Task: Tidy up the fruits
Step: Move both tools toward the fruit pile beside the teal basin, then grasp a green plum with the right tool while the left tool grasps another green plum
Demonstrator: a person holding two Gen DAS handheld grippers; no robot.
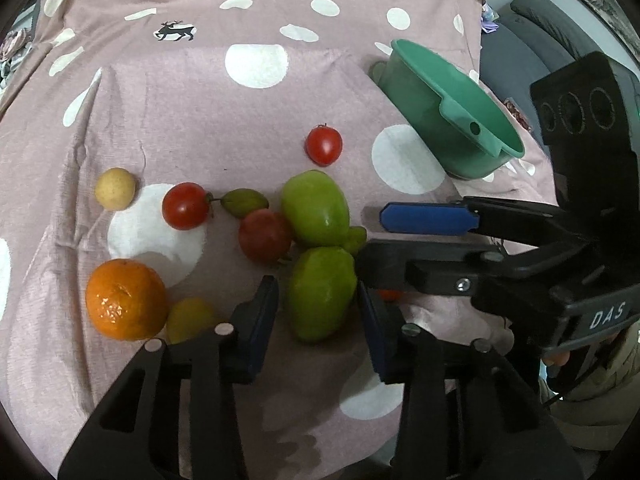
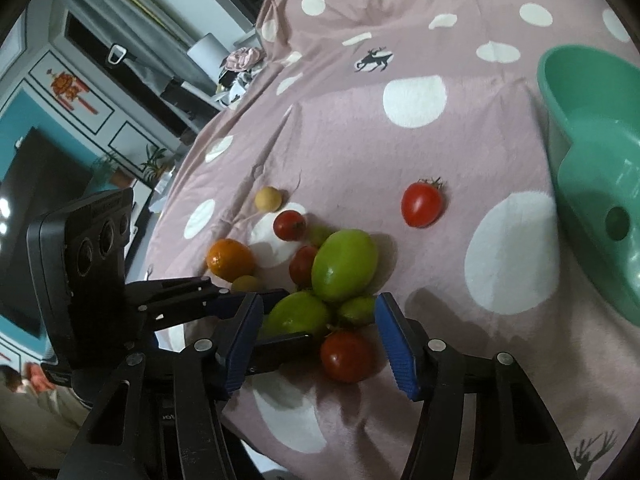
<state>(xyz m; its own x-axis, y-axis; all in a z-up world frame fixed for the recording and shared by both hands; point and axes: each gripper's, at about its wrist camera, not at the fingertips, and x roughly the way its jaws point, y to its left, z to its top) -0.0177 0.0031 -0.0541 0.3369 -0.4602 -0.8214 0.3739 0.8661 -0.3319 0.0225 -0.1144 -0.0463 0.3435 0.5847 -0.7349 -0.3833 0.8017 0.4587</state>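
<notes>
Fruits lie in a cluster on the pink dotted cloth (image 1: 168, 92). My left gripper (image 1: 318, 300) is open, its blue pads on either side of a green fruit (image 1: 320, 294) that rests on the cloth. A second green fruit (image 1: 314, 208) lies just beyond. My right gripper (image 2: 316, 338) is open around a red tomato (image 2: 347, 356); it also shows in the left wrist view (image 1: 372, 236), reaching in from the right. A green plastic bowl (image 1: 448, 108) stands at the far right, and also shows in the right wrist view (image 2: 596, 160).
Around the cluster lie an orange (image 1: 126, 300), red tomatoes (image 1: 186, 206) (image 1: 324, 145), a dark red fruit (image 1: 264, 235), a pale round fruit (image 1: 115, 189) and small green fruits (image 1: 244, 202). A sofa (image 1: 532, 28) stands beyond the cloth's right edge.
</notes>
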